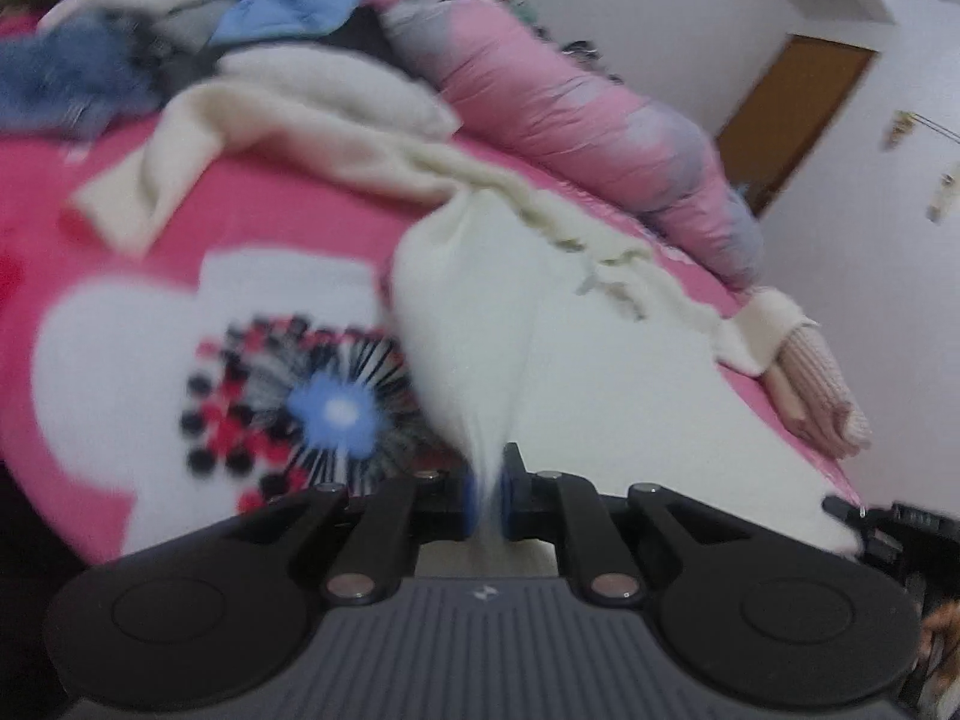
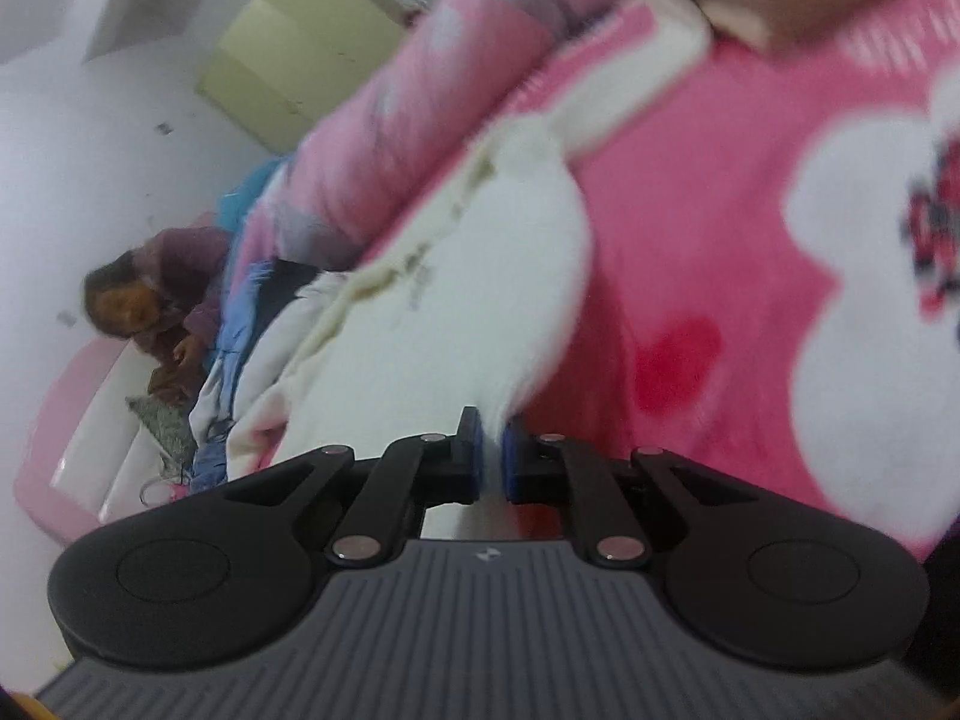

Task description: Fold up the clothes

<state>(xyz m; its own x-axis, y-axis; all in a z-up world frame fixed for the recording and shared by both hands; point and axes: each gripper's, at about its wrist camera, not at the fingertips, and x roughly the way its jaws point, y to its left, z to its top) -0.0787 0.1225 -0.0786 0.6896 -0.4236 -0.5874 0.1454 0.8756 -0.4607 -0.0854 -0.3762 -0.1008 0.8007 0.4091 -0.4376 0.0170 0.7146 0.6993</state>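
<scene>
Right, both tongs clamped now. L gripper (image 1: pixel 489 495) has its blue pads pinched tight on a gathered bit of the cream sweater (image 1: pixel 480 324), cloth pulled into a taut fan running up toward 12 o'clock from the jaws. R gripper (image 2: pixel 492 462) same story, clenched on another edge of that sweater (image 2: pixel 456 312), fabric stretching away to 11 o'clock. In the left view the R gripper (image 1: pixel 864 519) peeks in at 3 o'clock, right at the sweater's far corner.

Sweater lies spread across the pink blanket (image 1: pixel 252 222) w/ the big white flower print (image 1: pixel 120 348); one sleeve (image 1: pixel 156 180) trails off to 10 o'clock, the other ends in a ribbed cuff (image 1: pixel 768 330) at 3 o'clock. Rolled pink quilt (image 1: pixel 576 102) sits beyond, approx 1 o'clock. Pile of other clothes (image 1: pixel 180 30) up at 11, blue & white bits, blurry. Brown door (image 1: pixel 786 102) in the wall at 2 o'clock.

Right view: a person (image 2: pixel 156 300) by the bed's head end, 9 o'clock.
</scene>
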